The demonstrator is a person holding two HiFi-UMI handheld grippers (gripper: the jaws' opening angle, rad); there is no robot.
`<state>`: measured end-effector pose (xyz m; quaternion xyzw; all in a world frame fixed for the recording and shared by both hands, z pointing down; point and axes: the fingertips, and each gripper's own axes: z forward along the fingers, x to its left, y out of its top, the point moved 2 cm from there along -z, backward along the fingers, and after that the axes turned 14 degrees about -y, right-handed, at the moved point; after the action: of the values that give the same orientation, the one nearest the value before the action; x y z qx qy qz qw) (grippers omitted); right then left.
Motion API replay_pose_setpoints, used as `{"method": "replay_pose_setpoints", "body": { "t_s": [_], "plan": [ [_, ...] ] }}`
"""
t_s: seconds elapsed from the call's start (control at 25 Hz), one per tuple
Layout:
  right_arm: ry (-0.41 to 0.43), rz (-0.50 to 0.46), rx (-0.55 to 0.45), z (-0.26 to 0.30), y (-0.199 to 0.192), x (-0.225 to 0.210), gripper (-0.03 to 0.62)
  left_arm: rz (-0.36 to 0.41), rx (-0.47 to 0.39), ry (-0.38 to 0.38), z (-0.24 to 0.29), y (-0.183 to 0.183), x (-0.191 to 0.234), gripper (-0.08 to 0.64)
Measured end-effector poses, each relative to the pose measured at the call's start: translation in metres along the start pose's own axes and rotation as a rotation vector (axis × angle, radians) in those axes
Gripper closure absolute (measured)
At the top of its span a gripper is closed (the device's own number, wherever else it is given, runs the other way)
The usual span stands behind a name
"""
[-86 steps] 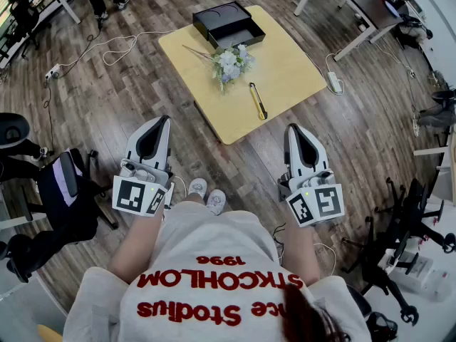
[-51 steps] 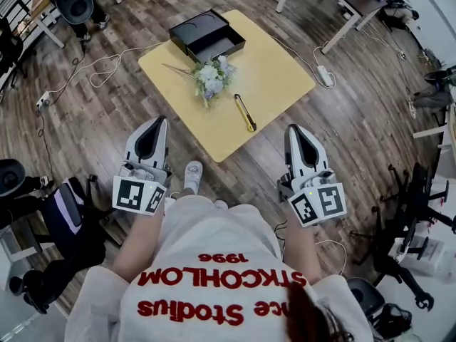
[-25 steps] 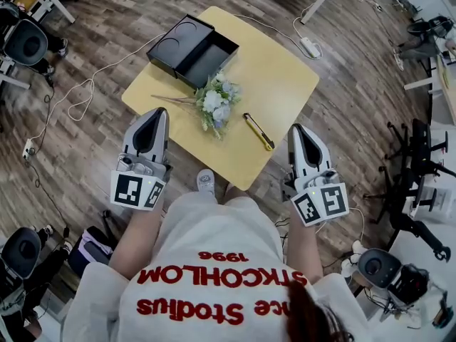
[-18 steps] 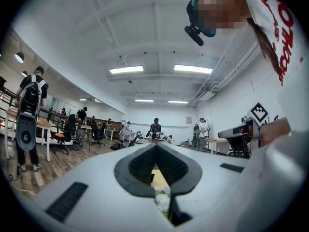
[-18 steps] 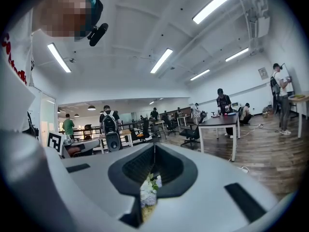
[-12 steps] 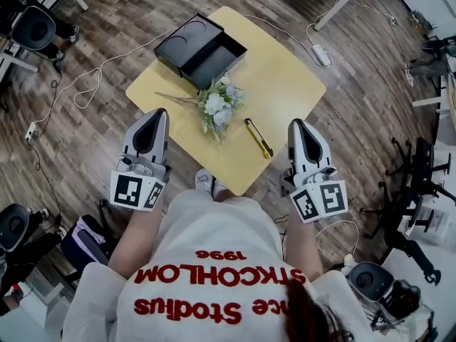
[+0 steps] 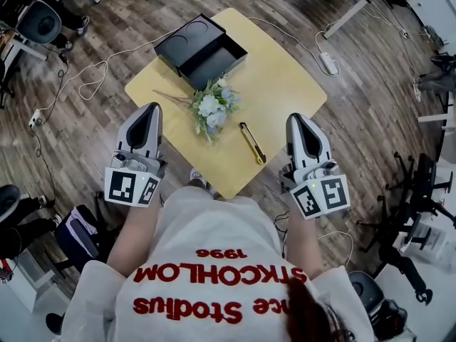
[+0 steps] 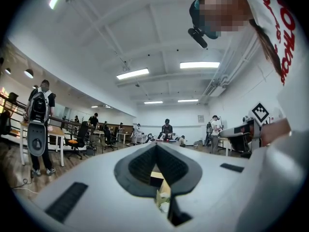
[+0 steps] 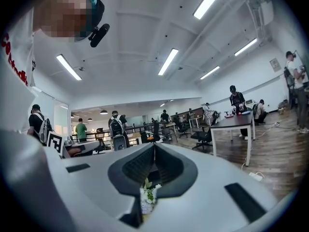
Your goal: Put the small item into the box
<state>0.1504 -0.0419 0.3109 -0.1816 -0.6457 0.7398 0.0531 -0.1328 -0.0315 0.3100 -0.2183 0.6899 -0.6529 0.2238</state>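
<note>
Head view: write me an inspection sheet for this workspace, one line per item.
Surface: yellow table on a wood floor.
Job's things: black box open at the far corner, nothing seen inside; small yellow tool lying near the front edge.
Clutter: flower bunch between box and tool.
Grippers: left gripper and right gripper both shut, empty, touching nothing.
Cables: white cable on the floor at left; power strip at right.
Surroundings: office chair, desks, people.

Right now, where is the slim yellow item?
Head view: the slim yellow item lies near the table's front edge, just right of the flower bouquet, nearer the right gripper.
</note>
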Motion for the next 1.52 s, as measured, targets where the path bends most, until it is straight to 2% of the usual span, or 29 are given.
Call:
{"method": "replay_pose_setpoints", "body": {
  "t_s": [0.2, 0.68, 1.0, 1.28, 1.36, 1.52],
  "plan": [
    [0.002, 0.001, 0.013, 0.001, -0.003, -0.005, 0.586, -0.003, 0.014, 0.008, 0.000, -0.003, 0.000, 0.554],
    [-0.032, -0.002, 0.020, 0.022, 0.004, 0.000, 0.586, -0.015, 0.009, -0.061, 0.030, -0.002, 0.015, 0.555],
    [-0.038, -0.021, 0.043, 0.042, 0.002, 0.005, 0.586, -0.028, 0.009, -0.073, 0.045, -0.006, 0.032, 0.554],
    [-0.016, -0.025, 0.168, 0.052, -0.041, 0.006, 0.580, -0.074, 0.050, -0.060, 0.048, -0.039, 0.036, 0.554],
    [-0.017, -0.029, 0.218, 0.055, -0.060, 0.004, 0.532, -0.090, 0.061, -0.062, 0.049, -0.049, 0.035, 0.554],
    [-0.036, -0.041, 0.335, 0.056, -0.102, 0.000, 0.484, -0.114, 0.090, -0.071, 0.048, -0.070, 0.035, 0.554]
  ]
}}
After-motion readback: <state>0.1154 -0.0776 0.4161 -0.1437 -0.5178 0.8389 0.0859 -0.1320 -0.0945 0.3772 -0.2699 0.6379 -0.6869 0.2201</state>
